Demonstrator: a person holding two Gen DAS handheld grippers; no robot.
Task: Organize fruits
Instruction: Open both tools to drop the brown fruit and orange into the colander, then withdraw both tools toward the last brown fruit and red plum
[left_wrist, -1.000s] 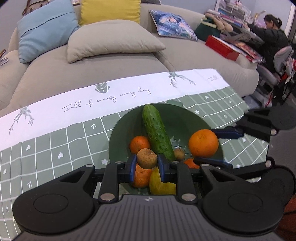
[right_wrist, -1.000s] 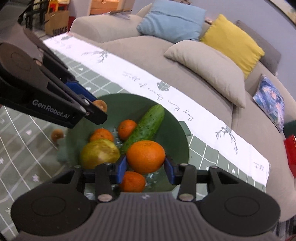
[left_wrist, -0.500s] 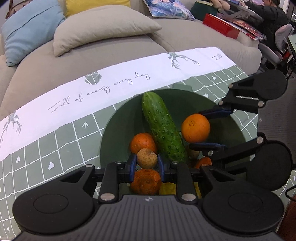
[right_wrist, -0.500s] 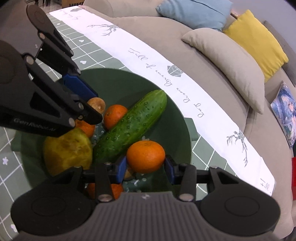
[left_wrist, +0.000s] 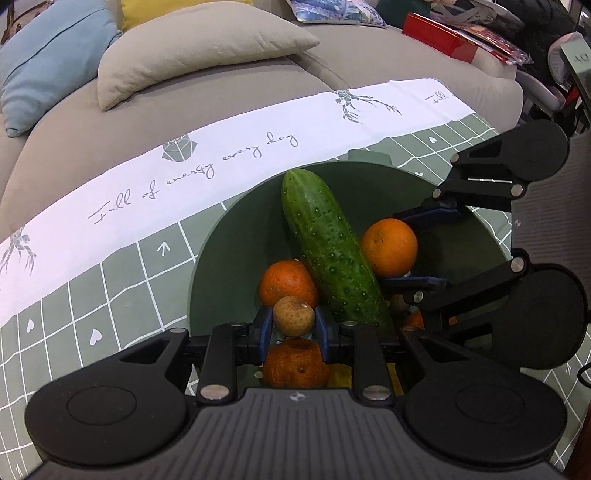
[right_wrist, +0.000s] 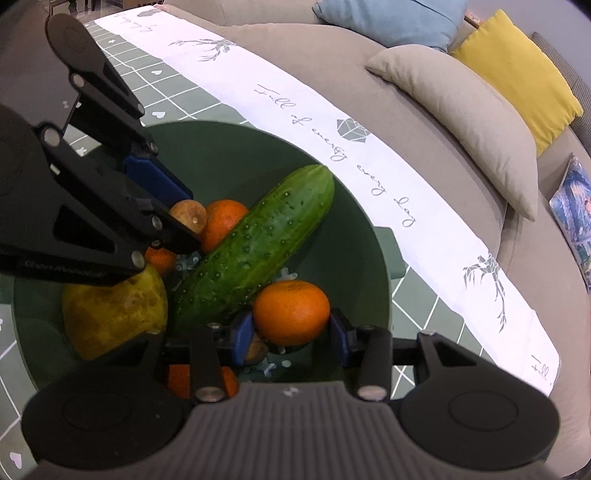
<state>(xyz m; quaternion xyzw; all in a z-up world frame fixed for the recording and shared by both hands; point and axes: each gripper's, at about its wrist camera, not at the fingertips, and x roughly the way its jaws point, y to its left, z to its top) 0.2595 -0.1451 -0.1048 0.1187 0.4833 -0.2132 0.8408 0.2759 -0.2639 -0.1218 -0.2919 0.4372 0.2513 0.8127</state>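
A small brown fruit (left_wrist: 293, 314) is pinched in the left claw (left_wrist: 293, 326) at lower centre of the left view, above the green bowl (left_wrist: 236, 240). An orange (right_wrist: 291, 311) is clamped in the right claw (right_wrist: 291, 332), lower centre of the right view, beside the cucumber (right_wrist: 255, 245) (lying diagonally across the bowl). A yellow pear (right_wrist: 114, 314) and further oranges (left_wrist: 288, 282) are seen inside the bowl on the checked surface (left_wrist: 110, 288).

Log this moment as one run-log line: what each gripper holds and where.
left gripper: shut on small brown fruit | right gripper: shut on orange | both over green bowl | cucumber in bowl
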